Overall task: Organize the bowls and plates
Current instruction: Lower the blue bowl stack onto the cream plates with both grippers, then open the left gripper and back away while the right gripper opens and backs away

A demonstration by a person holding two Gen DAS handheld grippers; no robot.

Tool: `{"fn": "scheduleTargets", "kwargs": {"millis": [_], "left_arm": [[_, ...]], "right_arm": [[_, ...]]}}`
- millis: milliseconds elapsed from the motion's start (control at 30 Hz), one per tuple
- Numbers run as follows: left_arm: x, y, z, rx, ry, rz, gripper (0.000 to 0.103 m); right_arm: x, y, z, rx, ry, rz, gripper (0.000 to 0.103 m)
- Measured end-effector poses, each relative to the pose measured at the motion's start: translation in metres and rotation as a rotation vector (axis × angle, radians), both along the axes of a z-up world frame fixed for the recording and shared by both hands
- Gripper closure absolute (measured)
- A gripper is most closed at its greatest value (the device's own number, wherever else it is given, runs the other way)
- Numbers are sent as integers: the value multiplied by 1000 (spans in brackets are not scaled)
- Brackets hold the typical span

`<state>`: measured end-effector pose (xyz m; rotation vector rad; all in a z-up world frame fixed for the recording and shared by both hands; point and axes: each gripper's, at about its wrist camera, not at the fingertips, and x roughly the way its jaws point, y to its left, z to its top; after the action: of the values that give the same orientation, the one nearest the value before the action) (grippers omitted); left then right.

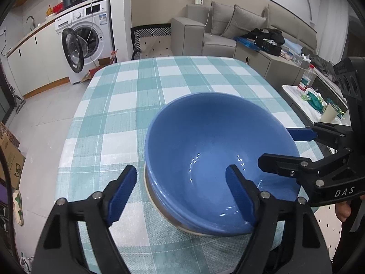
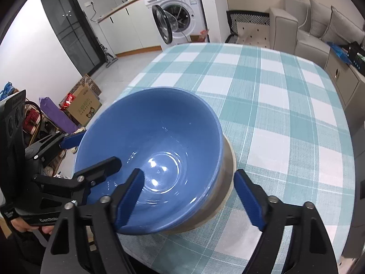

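1. the table (image 1: 127, 96) wears a teal and white checked cloth (image 2: 269, 96); a washing machine (image 1: 86, 36) with its door ajar and a grey sofa (image 1: 219, 29) stand beyond it.
2. a blue bowl (image 1: 212, 150) sits nested on another bowl near the table's near edge.
3. left tongs (image 1: 182, 194) and right tongs (image 2: 190, 198) each straddle the rim, one finger inside and one outside, released, pads off the wall.
4. the far cloth lies bare; the left edge drops to floor beside a cardboard box (image 2: 85, 106).
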<state>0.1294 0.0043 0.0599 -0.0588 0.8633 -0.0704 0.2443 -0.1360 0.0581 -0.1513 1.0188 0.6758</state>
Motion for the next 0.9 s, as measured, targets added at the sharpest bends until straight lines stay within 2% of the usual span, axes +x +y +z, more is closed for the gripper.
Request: {"fn": "scheduleTargets", "kwargs": {"millis": [100, 133, 167, 300, 433, 533, 667, 900], "left_arm": [[-4, 1, 1, -2, -19, -6, 17], [-5, 2, 1, 0, -25, -4, 8], [-7, 3, 2, 4, -39, 0, 4], [-15, 7, 4, -1, -78, 10, 0], [-22, 9, 4, 12, -113, 17, 0], [-27, 11, 0, 14, -130, 18, 0], [-37, 16, -1, -17, -165, 31, 0], [-52, 15, 4, 3, -208, 39, 0]], "right_arm": [[-7, -5, 0, 16, -35, 15, 15], [-9, -6, 0, 20, -45, 17, 14], [-11, -8, -1, 25, -53, 19, 12], [-19, -15, -1, 53, -100, 30, 5], [-29, -24, 1, 92, -172, 32, 1], [-38, -33, 3, 137, -232, 32, 1], [-46, -43, 3, 176, -259, 19, 1], [-62, -60, 5, 221, -297, -3, 1]]}}
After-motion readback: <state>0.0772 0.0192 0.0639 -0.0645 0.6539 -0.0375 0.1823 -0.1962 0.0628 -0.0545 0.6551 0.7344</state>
